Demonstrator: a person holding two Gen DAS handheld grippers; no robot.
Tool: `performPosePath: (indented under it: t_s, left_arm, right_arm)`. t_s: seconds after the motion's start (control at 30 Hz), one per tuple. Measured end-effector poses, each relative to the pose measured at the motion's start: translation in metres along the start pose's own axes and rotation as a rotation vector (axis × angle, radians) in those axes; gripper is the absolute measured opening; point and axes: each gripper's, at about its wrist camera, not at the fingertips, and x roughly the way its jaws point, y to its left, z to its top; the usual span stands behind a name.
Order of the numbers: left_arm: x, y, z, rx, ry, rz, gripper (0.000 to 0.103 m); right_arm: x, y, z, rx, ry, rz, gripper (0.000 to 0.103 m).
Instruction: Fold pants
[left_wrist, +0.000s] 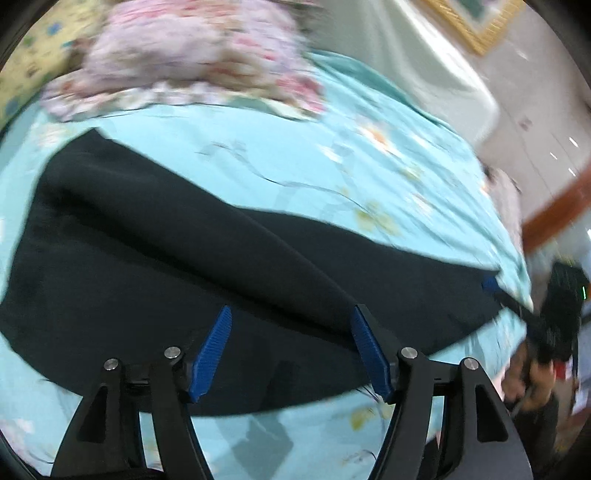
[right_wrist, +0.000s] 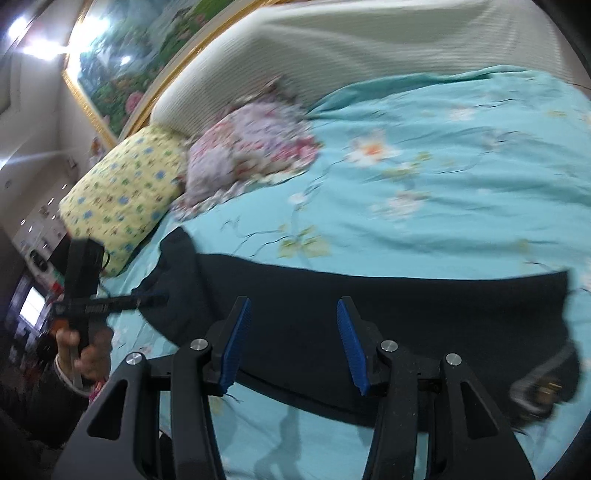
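surface: aqua floral bedspread (right_wrist: 424, 206) | black pants (right_wrist: 369, 314) flat | headboard (right_wrist: 332, 48) | both hand-held grippers open, empty

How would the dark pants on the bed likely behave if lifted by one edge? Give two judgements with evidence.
Probably floppy: the dark pants lie flat with soft folds and a crumpled end, so an edge lifted would drape. Likely to drag rather than slide as one piece, since the blue bedsheet beneath is itself wrinkled cloth.

Counted on bed: black pants (right_wrist: 369, 314) ×1 | yellow pillow (right_wrist: 122, 206) ×1 | floral pillow (right_wrist: 255, 147) ×1 | turquoise bedspread (right_wrist: 461, 184) ×1 | grippers ×2: left gripper (left_wrist: 291, 354), right gripper (right_wrist: 293, 343) | framed painting (right_wrist: 129, 59) ×1
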Motion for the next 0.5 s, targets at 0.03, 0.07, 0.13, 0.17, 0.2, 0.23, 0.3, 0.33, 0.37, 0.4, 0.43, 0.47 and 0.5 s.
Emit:
performPosePath:
  t_s: [0.03,0.07,0.13,0.17,0.2,0.23,0.3,0.33,0.37,0.4,0.43,0.47,0.5]
  left_arm:
    - [-0.003,0.008,0.012,-0.035,-0.005,0.017,0.069]
    - [-0.006,0.018,0.02,-0.057,-0.006,0.037,0.07]
    - [-0.009,0.034,0.043,-0.111,-0.009,0.099,0.07]
    - [-0.008,0.037,0.05,-0.132,-0.008,0.112,0.071]
    - [-0.007,0.043,0.061,-0.155,0.001,0.131,0.071]
    - [-0.005,0.048,0.07,-0.172,0.009,0.148,0.071]
    - [0.004,0.059,0.092,-0.206,0.044,0.187,0.072]
    - [0.009,0.063,0.101,-0.222,0.061,0.208,0.072]
    - [0.016,0.067,0.11,-0.233,0.087,0.234,0.072]
    - [0.022,0.069,0.117,-0.234,0.109,0.263,0.072]
    - [0.03,0.072,0.125,-0.234,0.13,0.295,0.072]
    - [0.037,0.074,0.131,-0.223,0.19,0.29,0.072]
    - [0.044,0.077,0.135,-0.227,0.216,0.309,0.072]
  right_arm:
    - [0.009,0.006,0.001,-0.01,0.015,0.02,0.05]
    - [0.016,0.012,0.001,-0.021,0.026,0.033,0.05]
    - [0.032,0.025,0.003,-0.047,0.054,0.062,0.05]
    - [0.042,0.033,0.004,-0.064,0.073,0.082,0.05]
    - [0.048,0.039,0.004,-0.076,0.085,0.097,0.05]
    - [0.056,0.046,0.005,-0.09,0.097,0.111,0.05]
    - [0.072,0.059,0.007,-0.119,0.126,0.144,0.05]
    - [0.078,0.065,0.008,-0.133,0.139,0.157,0.05]
    - [0.086,0.073,0.009,-0.151,0.151,0.172,0.05]
    - [0.091,0.076,0.01,-0.163,0.161,0.182,0.05]
    - [0.097,0.081,0.011,-0.176,0.173,0.191,0.05]
    - [0.104,0.086,0.012,-0.191,0.189,0.2,0.05]
    - [0.109,0.091,0.013,-0.202,0.198,0.205,0.05]
